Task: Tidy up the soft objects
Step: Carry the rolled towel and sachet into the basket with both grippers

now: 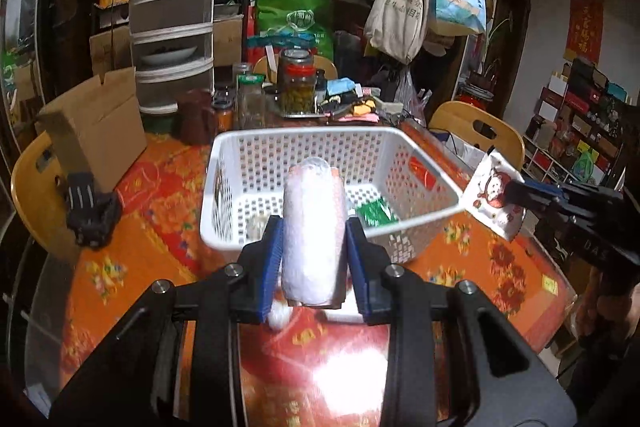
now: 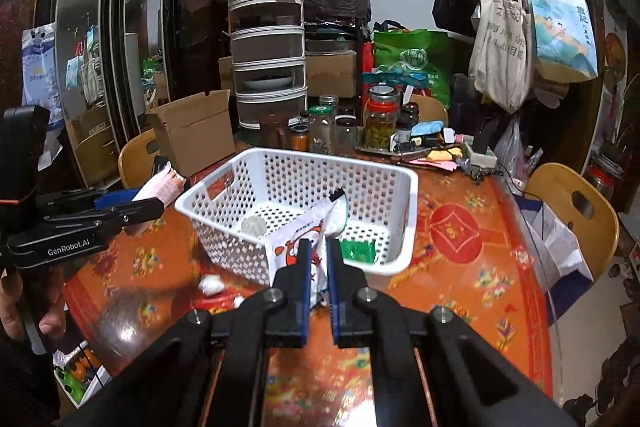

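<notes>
A white perforated basket sits on the orange table; a green packet and a pale round object lie inside. My left gripper is shut on a white and pink soft roll, held just before the basket's near rim; it shows at the left of the right wrist view. My right gripper is shut on a white snack pouch with a red cartoon, also seen in the left wrist view, at the basket's right corner.
A small white wad lies on the table before the basket. Jars, a cardboard box, a tiered food cover and clutter stand behind. Wooden chairs ring the table.
</notes>
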A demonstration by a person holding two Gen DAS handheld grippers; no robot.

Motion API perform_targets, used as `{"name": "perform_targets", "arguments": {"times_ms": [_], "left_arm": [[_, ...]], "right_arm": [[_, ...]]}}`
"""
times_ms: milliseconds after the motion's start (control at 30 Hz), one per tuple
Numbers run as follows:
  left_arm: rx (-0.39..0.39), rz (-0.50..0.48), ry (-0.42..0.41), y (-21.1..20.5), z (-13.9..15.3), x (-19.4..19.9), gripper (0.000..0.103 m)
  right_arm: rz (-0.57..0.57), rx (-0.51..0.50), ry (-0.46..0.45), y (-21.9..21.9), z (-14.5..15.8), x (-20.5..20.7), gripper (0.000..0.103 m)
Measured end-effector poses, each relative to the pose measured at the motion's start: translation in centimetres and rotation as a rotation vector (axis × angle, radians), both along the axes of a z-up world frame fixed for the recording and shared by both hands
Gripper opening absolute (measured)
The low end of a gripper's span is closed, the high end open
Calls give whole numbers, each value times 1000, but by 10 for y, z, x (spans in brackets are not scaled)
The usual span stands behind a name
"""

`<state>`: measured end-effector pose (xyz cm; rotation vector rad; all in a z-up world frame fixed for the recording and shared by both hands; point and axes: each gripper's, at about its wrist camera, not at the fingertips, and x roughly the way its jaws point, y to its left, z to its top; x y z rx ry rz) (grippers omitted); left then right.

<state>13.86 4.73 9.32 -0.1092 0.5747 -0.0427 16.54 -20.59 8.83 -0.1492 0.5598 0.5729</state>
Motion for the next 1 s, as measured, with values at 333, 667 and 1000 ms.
{"name": "perform_targets", "arguments": {"times_ms": [333, 667, 1000], "left_arm": [[-8, -4, 29, 3, 28, 62, 29], [16, -7, 215, -8, -15, 156, 29], [28, 18, 432, -3, -92, 224, 29]], "right_arm": [[5, -12, 19, 27, 16, 41, 6], [-42, -94, 168, 62, -24, 116, 6], [-91, -162, 363, 72, -92, 173, 6]]}}
